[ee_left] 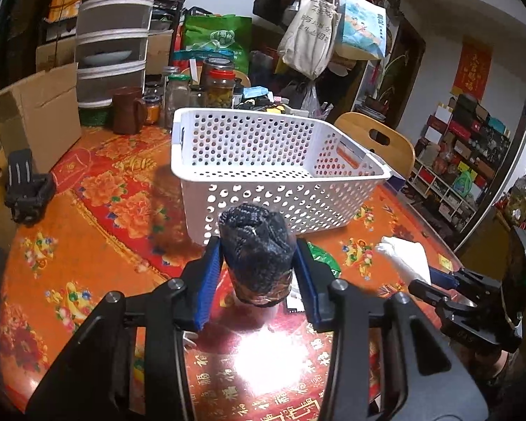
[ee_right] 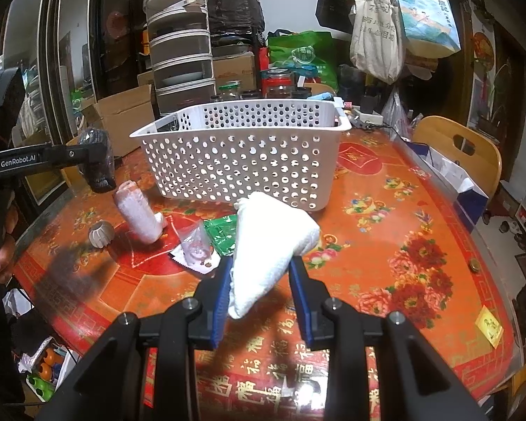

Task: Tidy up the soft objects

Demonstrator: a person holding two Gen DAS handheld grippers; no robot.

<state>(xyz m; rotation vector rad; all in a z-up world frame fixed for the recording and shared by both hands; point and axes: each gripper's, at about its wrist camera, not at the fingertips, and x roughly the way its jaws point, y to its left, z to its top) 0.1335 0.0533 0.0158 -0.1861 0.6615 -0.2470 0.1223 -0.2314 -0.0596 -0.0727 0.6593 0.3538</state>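
Table [ee_right: 385, 217]: we see a red-and-orange flowered cloth over it, with everything below standing or lying on it.
Basket [ee_left: 263, 154]: we find it white, perforated and upright near the middle, its inside bare as far as we can see.
Left gripper [ee_left: 257, 263]: our blue pads press a dark knitted roll [ee_left: 257, 249] from both sides; we hold it above the cloth, just in front of the basket.
Right gripper [ee_right: 261, 280]: we pinch a folded white towel [ee_right: 270, 245], raised over the cloth, short of the basket.
Pink roll [ee_right: 138, 210]: we see it lying left of the basket.
Green packet [ee_right: 222, 233]: flat on the cloth behind our towel.
Ribbed ball [ee_right: 101, 233]: we spot it beside the pink roll.
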